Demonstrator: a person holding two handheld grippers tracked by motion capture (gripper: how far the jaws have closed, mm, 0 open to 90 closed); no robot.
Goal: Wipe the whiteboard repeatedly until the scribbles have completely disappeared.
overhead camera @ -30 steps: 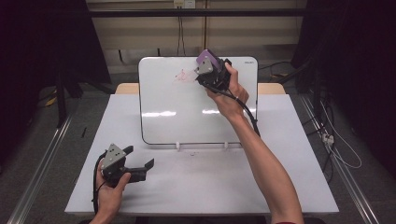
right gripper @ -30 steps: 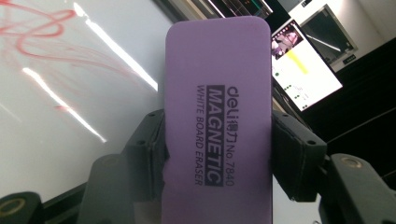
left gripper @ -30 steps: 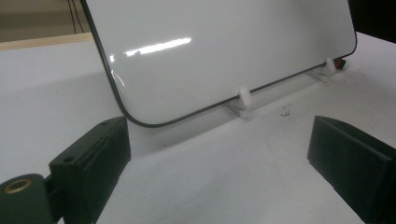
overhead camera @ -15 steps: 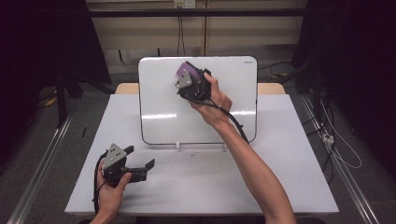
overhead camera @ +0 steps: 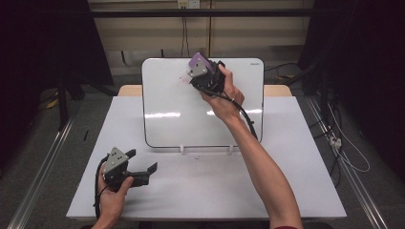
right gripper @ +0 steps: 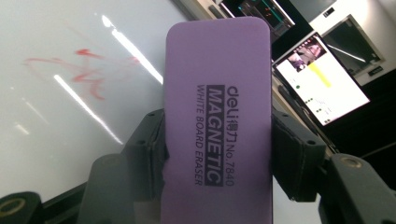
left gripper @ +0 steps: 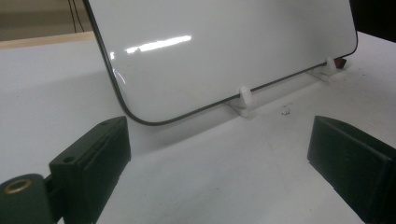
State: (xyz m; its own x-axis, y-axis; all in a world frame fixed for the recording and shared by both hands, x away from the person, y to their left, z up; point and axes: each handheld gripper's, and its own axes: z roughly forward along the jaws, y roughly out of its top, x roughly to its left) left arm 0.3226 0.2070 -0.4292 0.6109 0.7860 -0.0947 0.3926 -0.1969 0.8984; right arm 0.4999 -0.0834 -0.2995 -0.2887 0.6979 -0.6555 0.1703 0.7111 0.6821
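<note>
Eraser (right gripper: 218,116) in right tongs (overhead camera: 206,76) against whiteboard (overhead camera: 167,119)

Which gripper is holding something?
The right gripper, up at the whiteboard: its jaws clamp a purple whiteboard eraser. The left gripper sits low over the table, jaws open, empty.

high view: fixed above the person's side, looking forward and down on the table (overhead camera: 296,143).
left gripper view: low over the table, near the whiteboard (left gripper: 224,46), facing its lower corner.
right gripper view: close against the whiteboard's upper face, past a purple eraser (right gripper: 217,121).
shared: the whiteboard.
</note>
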